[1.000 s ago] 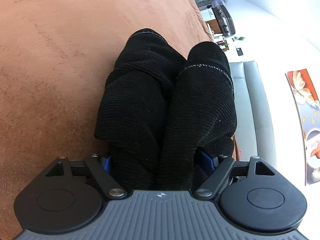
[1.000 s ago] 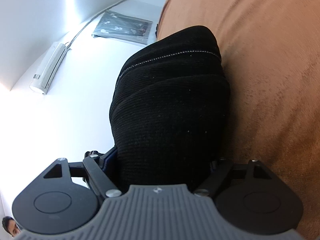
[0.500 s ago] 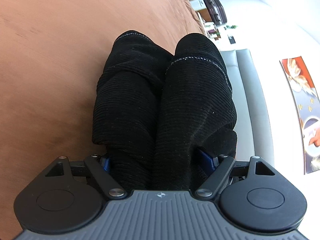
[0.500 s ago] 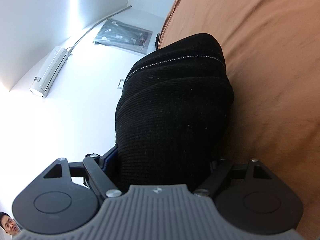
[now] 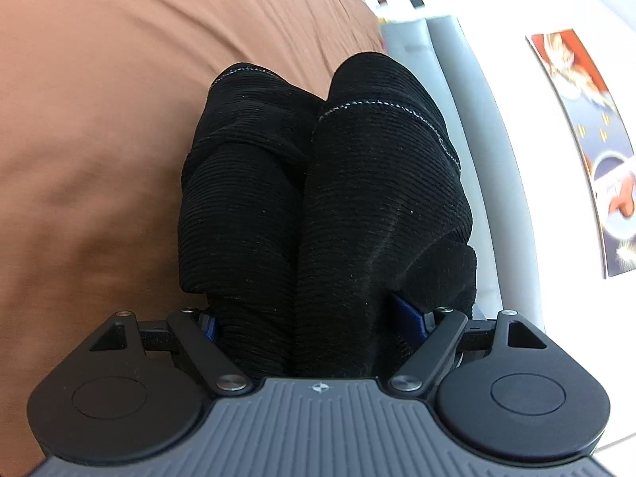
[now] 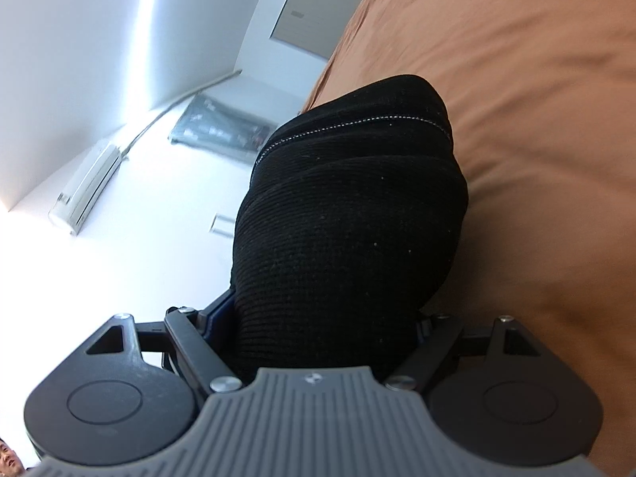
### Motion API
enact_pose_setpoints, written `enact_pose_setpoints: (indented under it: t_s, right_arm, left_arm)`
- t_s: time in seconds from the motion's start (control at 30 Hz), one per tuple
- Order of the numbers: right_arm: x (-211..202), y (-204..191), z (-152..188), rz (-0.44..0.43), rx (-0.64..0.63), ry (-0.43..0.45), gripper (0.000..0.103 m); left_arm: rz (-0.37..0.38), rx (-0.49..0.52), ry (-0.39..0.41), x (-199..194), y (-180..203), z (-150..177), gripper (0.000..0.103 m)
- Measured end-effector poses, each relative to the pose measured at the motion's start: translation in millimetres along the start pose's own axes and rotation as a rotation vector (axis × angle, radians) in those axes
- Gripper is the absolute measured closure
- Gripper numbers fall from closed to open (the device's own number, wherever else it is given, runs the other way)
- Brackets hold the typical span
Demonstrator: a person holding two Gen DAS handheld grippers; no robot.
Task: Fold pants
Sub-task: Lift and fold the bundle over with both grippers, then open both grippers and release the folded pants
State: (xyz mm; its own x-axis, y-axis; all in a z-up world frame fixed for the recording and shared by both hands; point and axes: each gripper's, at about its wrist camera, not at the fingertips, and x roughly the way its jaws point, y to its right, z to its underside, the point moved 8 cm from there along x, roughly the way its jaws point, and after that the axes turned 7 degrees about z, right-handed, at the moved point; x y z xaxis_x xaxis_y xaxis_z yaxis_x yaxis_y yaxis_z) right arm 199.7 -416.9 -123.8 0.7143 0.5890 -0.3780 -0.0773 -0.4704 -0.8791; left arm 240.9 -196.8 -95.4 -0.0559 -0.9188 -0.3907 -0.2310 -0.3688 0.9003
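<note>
While both grippers clamp the pants, brown bedding lies beside.

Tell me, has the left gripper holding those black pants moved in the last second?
Yes. In its view the grey sofa and wall poster have slid leftward and nearer, so the left gripper, clamped on the pants, has swung toward them.

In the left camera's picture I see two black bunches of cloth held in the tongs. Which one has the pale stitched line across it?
The right-hand bunch of the black pants, nearest the grey sofa: a clear pale dotted seam crosses its top. The left bunch is mostly plain ribbing.
</note>
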Motion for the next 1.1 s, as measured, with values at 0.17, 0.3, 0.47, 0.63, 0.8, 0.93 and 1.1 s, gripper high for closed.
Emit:
enact_pose_setpoints:
  t_s: [0.17, 0.3, 0.47, 0.63, 0.8, 0.93, 1.1]
  right_arm:
    - [-74.7, 42.3, -8.2, 0.056, 0.022, 0.051, 0.026]
    - [-124.3, 80.4, -7.5, 0.096, 0.048, 0.075, 0.026]
    - [-139.1, 123.0, 17.7, 0.123, 0.112, 0.083, 0.022]
    - [-133.5, 131.9, 30.4, 0.162, 0.080, 0.115, 0.015]
    - [-152.3, 127.9, 44.5, 0.250, 0.019, 0.134, 0.009]
    - [-180.1, 126.2, 59.0, 0.332, -0.014, 0.155, 0.009]
    - [-196.2, 112.8, 75.5, 0.487, -0.099, 0.182, 0.006]
  left_arm:
    - [0.021, 0.019, -0.089, 83.9, 25.3, 16.0, 0.011]
    - [0.002, 0.044, -0.151, 136.6, 36.4, 30.8, 0.010]
    - [-0.116, 0.116, -0.160, 153.9, 34.2, 34.6, 0.003]
    - [-0.171, 0.114, -0.135, 143.2, 30.8, 44.8, 0.003]
    - [-0.227, 0.153, -0.116, 126.8, 38.6, 46.1, 0.003]
    - [-0.268, 0.176, -0.095, 123.8, 51.8, 53.6, 0.003]
    - [-0.384, 0.251, -0.039, 120.0, 73.2, 67.3, 0.003]
